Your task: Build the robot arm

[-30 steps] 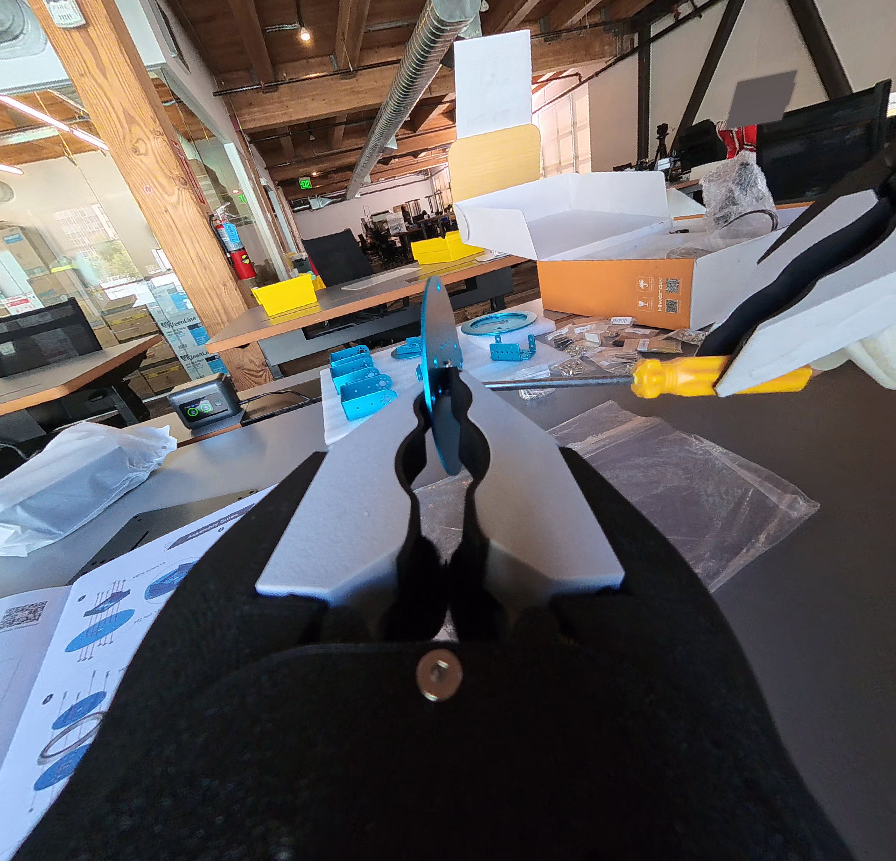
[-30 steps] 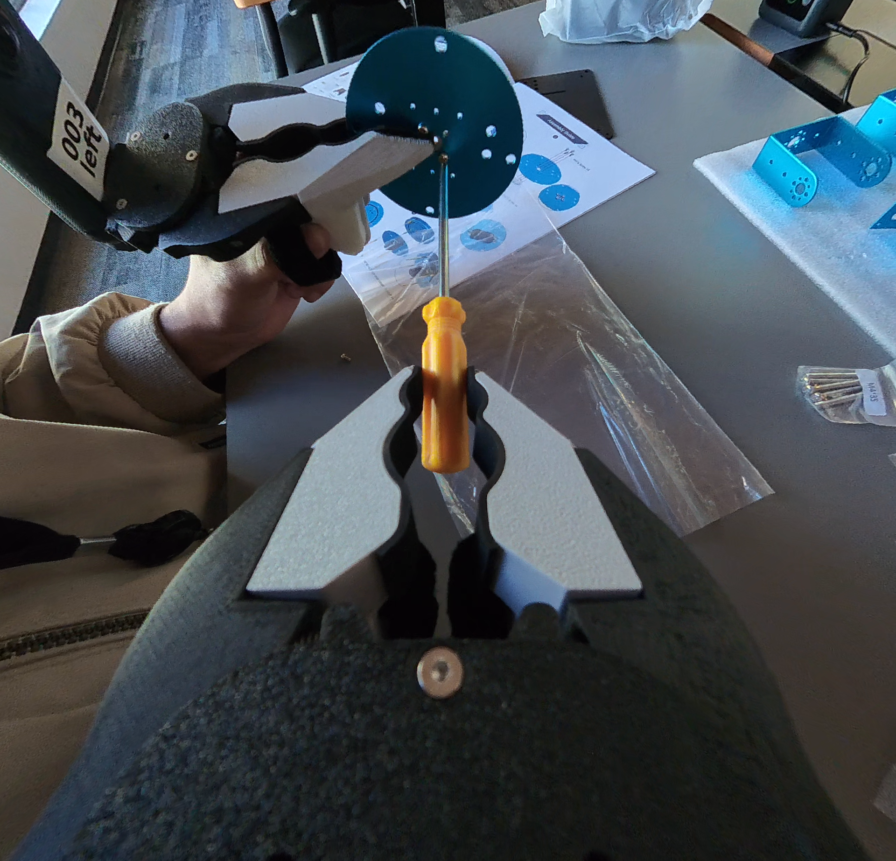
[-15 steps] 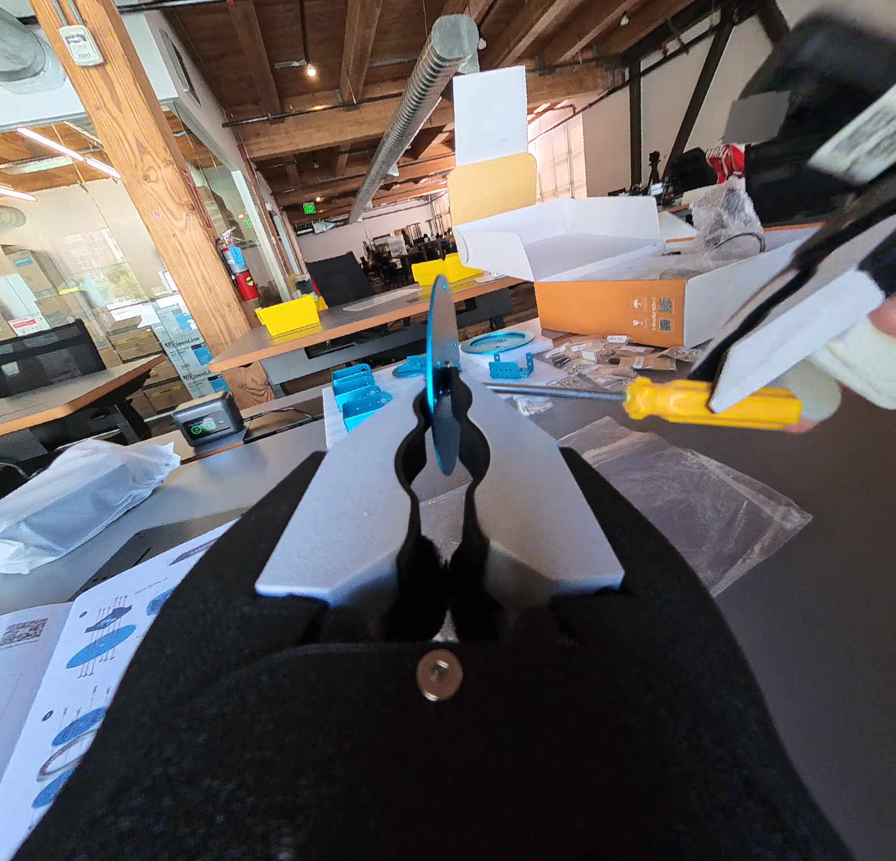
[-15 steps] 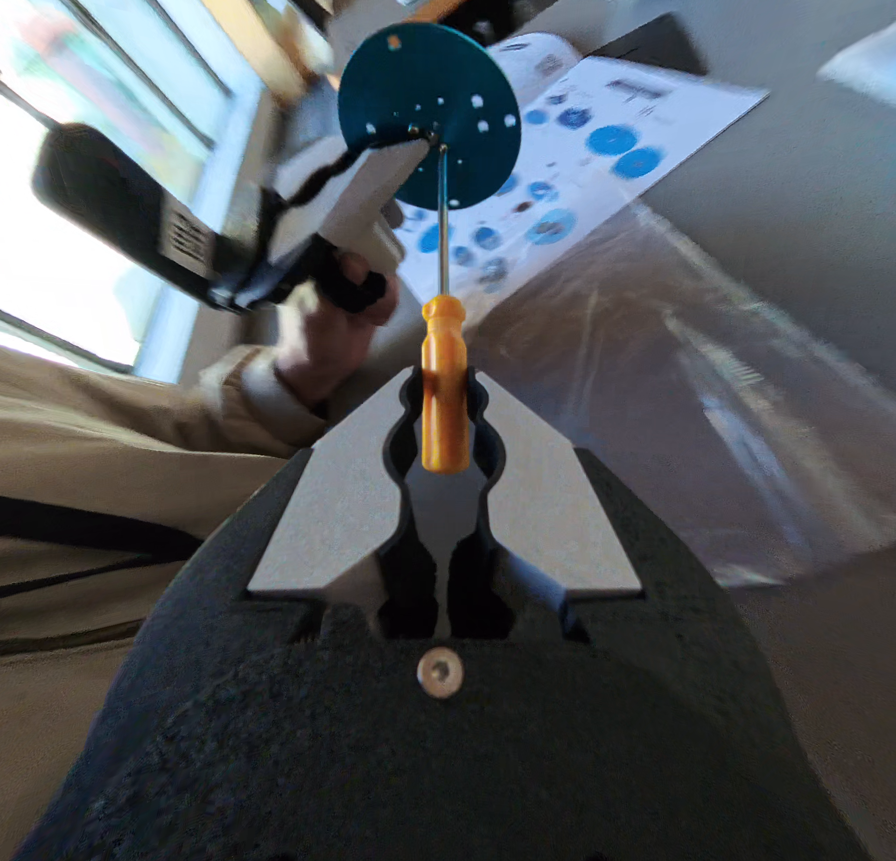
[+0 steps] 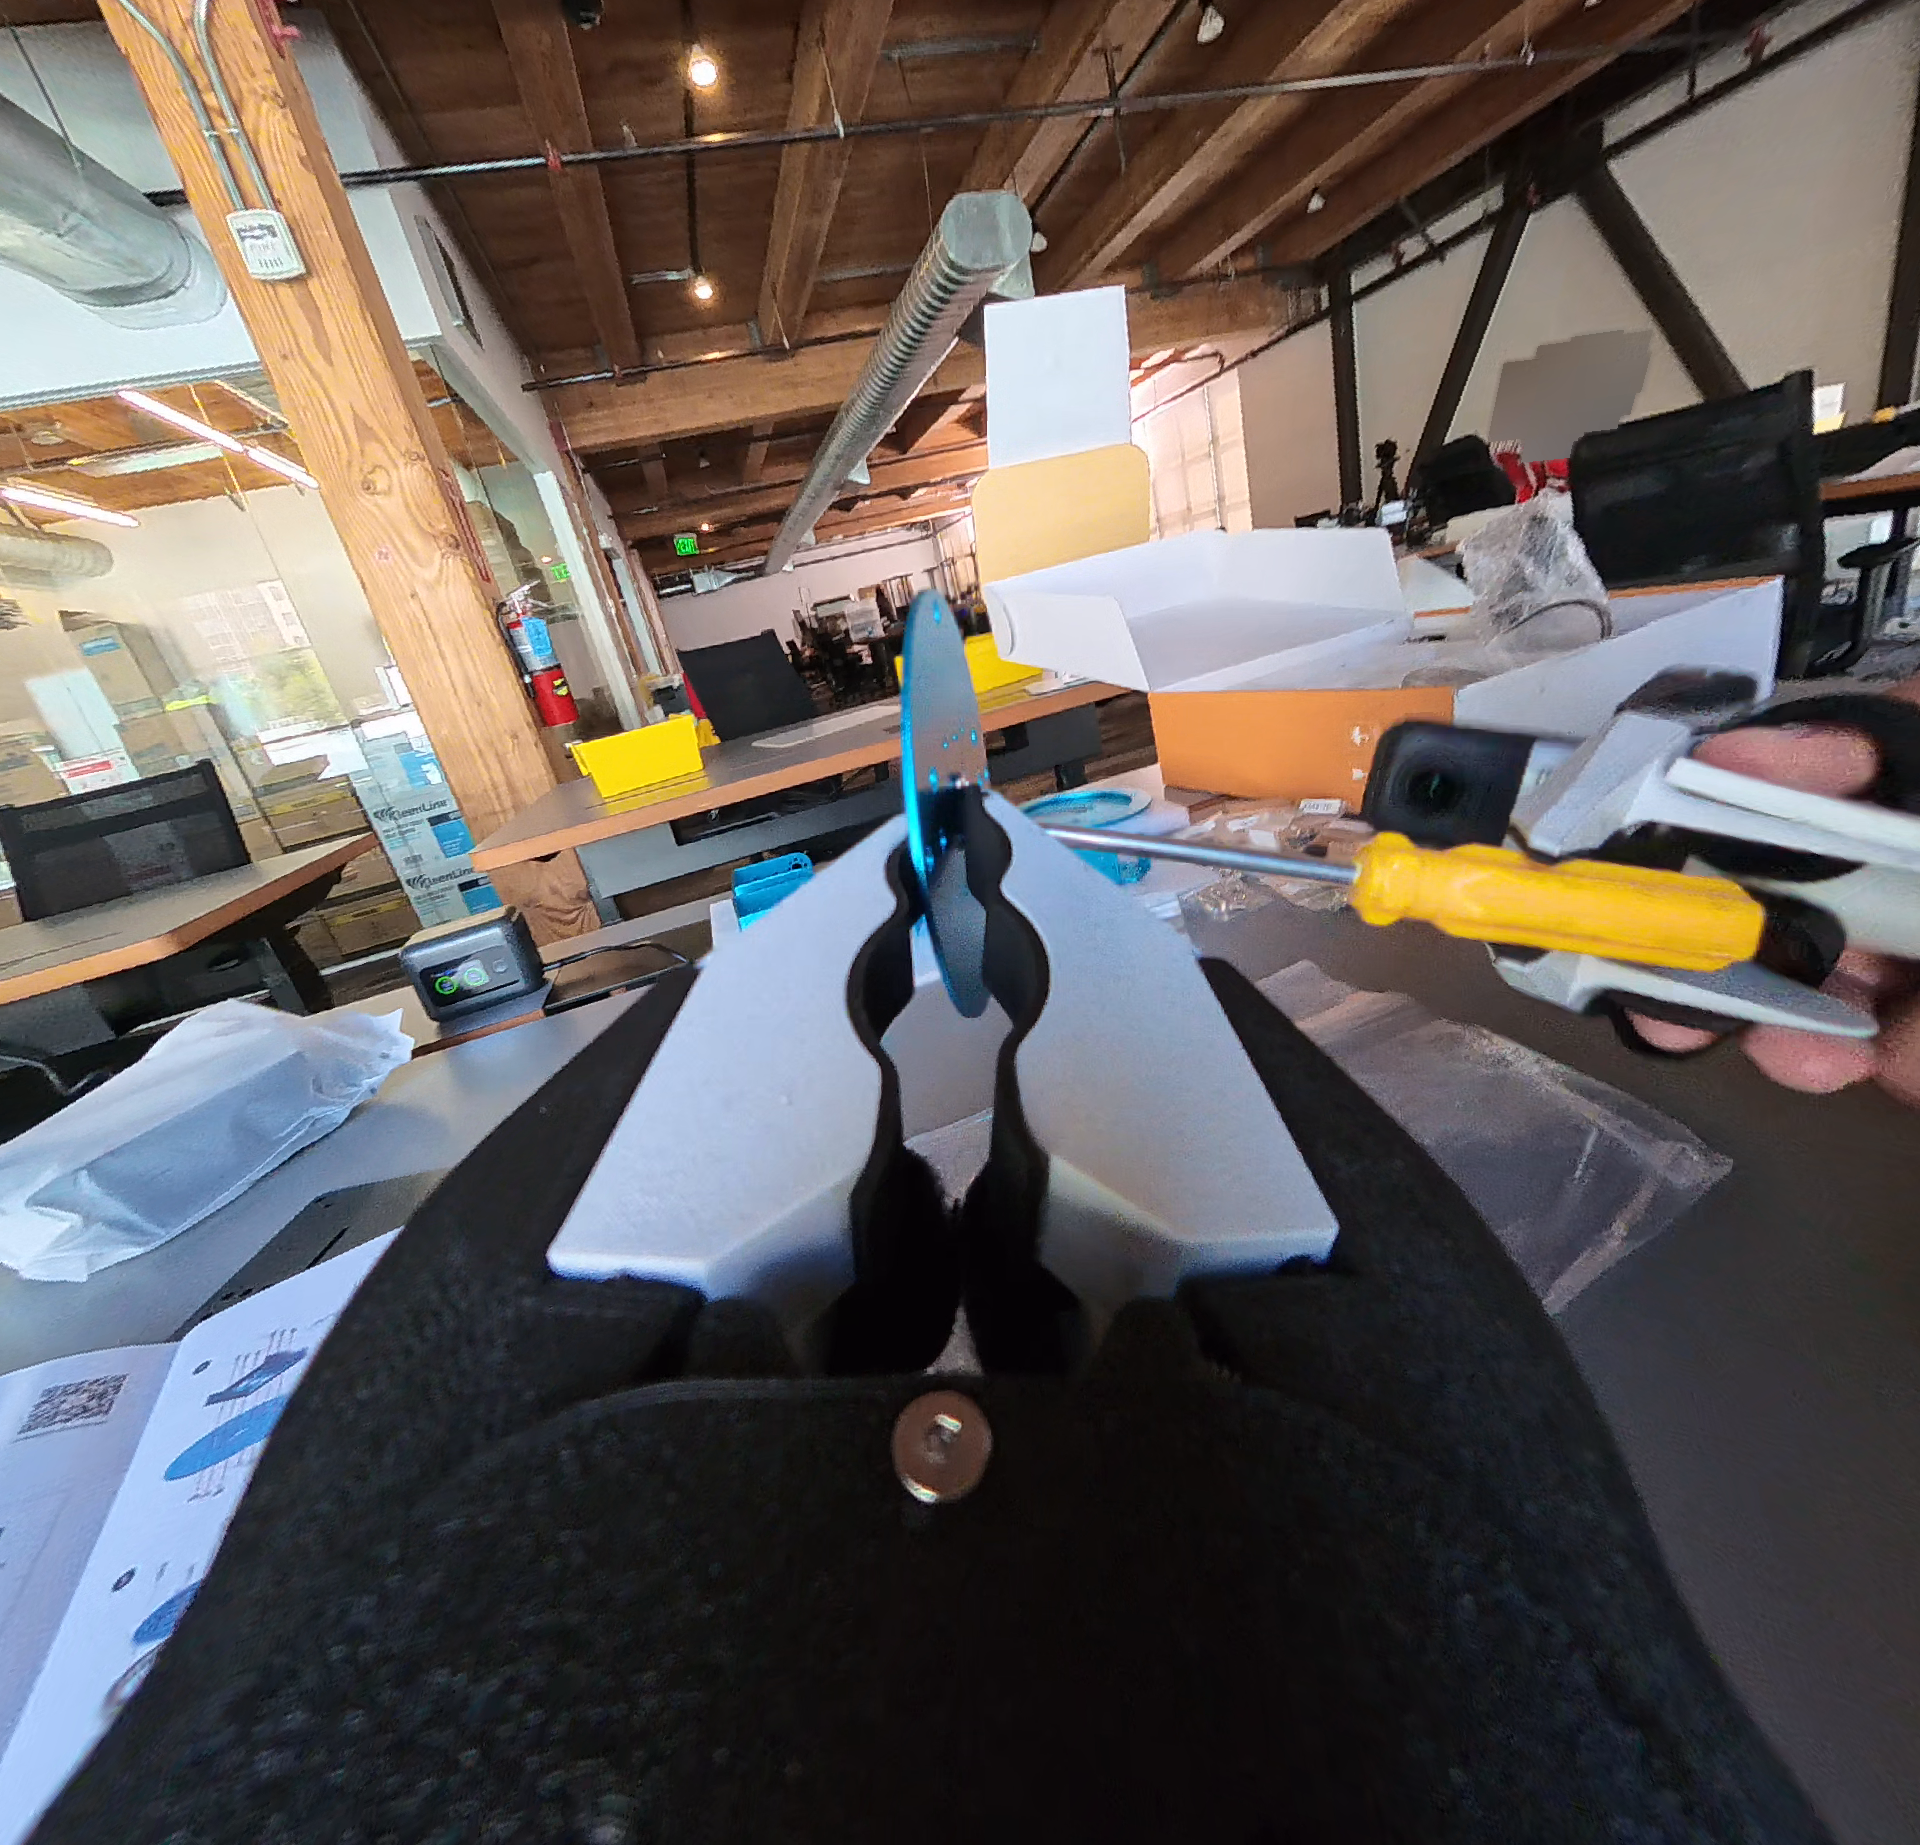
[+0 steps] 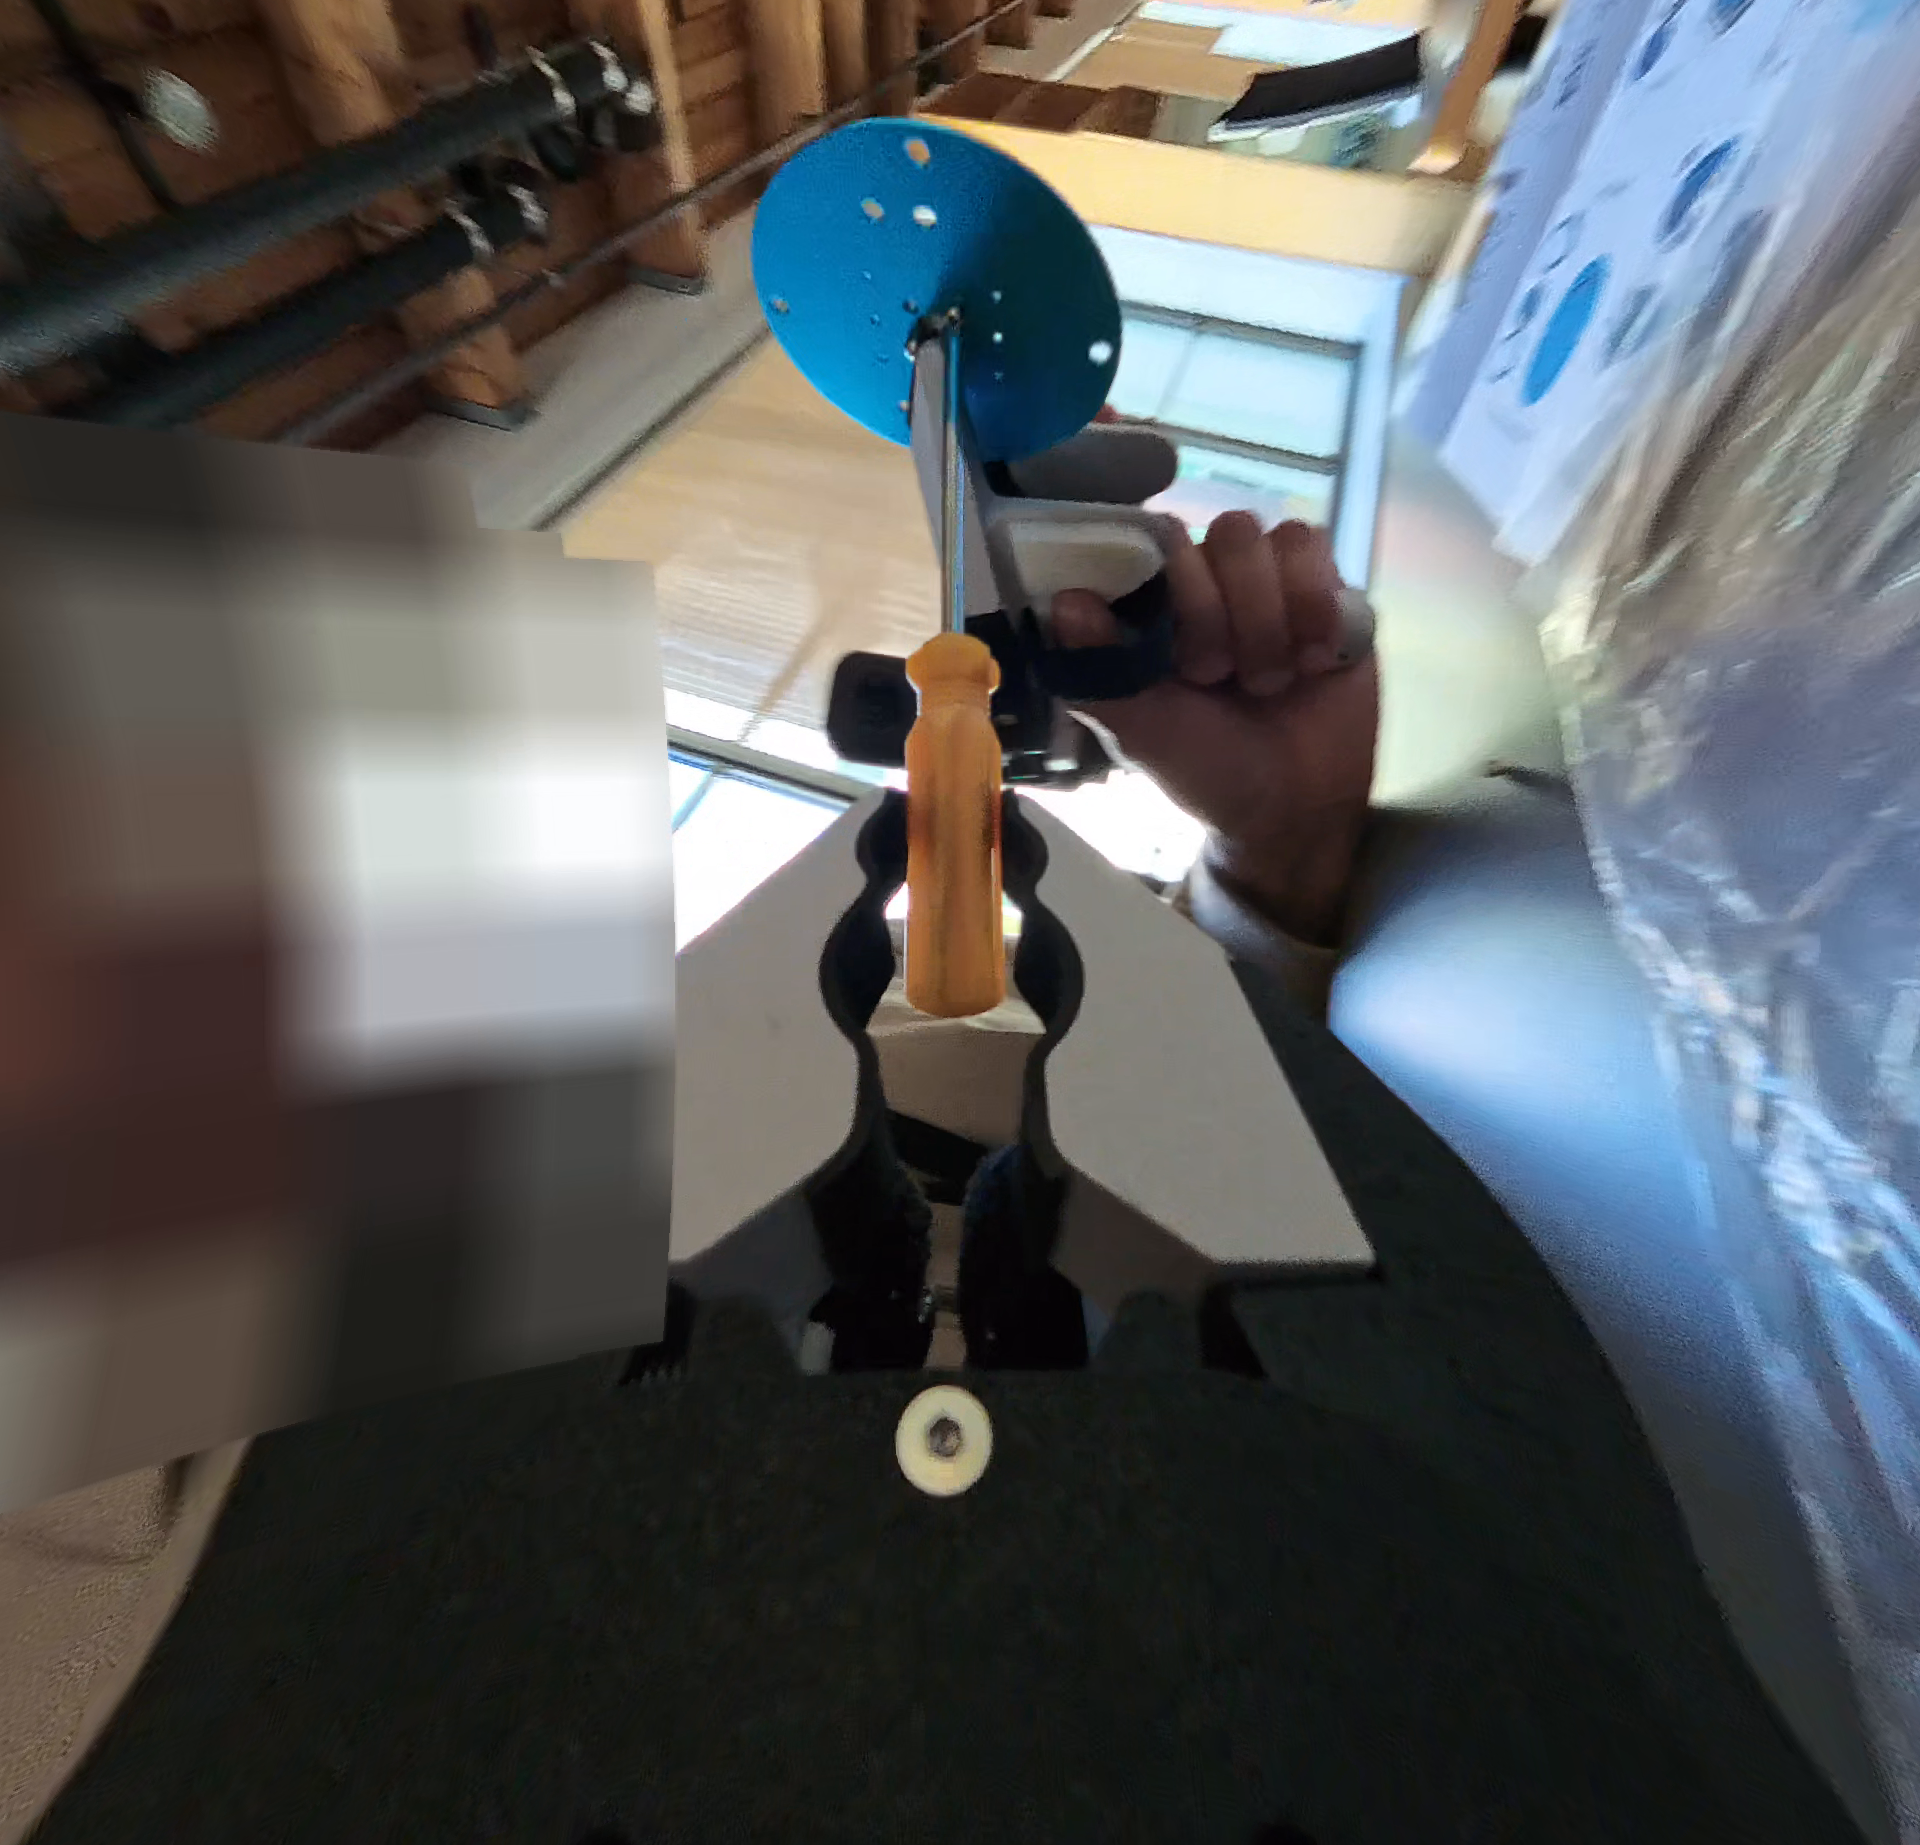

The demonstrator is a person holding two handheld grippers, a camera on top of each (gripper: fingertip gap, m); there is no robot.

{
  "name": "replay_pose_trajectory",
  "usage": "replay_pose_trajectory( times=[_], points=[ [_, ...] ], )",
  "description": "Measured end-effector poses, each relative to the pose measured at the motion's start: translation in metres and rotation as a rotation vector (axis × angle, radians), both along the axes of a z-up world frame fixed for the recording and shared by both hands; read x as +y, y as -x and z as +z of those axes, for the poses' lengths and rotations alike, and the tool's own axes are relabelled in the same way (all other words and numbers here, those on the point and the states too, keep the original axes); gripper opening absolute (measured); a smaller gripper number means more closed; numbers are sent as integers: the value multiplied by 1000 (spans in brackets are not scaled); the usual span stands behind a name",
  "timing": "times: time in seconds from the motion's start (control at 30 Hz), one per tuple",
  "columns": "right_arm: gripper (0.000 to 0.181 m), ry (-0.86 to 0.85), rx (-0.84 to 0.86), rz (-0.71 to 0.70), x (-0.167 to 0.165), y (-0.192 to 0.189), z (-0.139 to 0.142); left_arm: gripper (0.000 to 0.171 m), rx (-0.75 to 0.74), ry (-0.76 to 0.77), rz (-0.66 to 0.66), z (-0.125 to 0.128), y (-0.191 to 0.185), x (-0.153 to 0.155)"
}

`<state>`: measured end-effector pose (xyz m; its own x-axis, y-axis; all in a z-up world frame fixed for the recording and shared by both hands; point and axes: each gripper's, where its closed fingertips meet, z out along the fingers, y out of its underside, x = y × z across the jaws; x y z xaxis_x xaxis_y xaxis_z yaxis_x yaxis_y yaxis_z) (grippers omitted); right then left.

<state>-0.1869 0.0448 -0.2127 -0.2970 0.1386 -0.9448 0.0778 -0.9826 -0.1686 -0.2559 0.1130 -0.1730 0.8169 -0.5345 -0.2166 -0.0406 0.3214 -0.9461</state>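
The left gripper [image 5: 951, 860] pinches a blue disc [image 5: 938, 756] by its edge, upright above the worktop [image 5: 1714, 1380]. The right gripper [image 6: 951, 860] clamps a yellow-handled screwdriver [image 6: 954, 850] in its jaws. The screwdriver's long axis points straight ahead, square to the disc's face, and its tip touches a hole near the centre.

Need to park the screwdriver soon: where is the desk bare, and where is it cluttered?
Bare dark desk shows right of the clear plastic bag. Crowded: the instruction sheet and wrapped white package left, blue brackets and the orange box ahead.
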Motion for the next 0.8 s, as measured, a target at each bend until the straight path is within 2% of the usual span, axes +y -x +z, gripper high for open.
replay_pose_trajectory(
  times=[0.03,0.13,0.27,0.37,0.47,0.8],
  points=[
    [16,-64,-58,-25,2,-1,-4,6,14,6,10,-2,0,2],
    [16,-289,-270,-99,6,-5,-17,6,50,16,26,-7,-2,4],
    [16,-670,-577,-214,13,-12,-26,5,51,21,28,-8,-2,4],
    [16,-821,-657,-269,12,-14,-15,5,48,25,29,-8,-2,5],
    [16,-879,-706,-277,10,-14,-12,5,47,24,23,-8,-3,4],
    [16,-892,-716,-296,14,-15,-10,6,54,29,18,-9,-4,3]
  ],
)
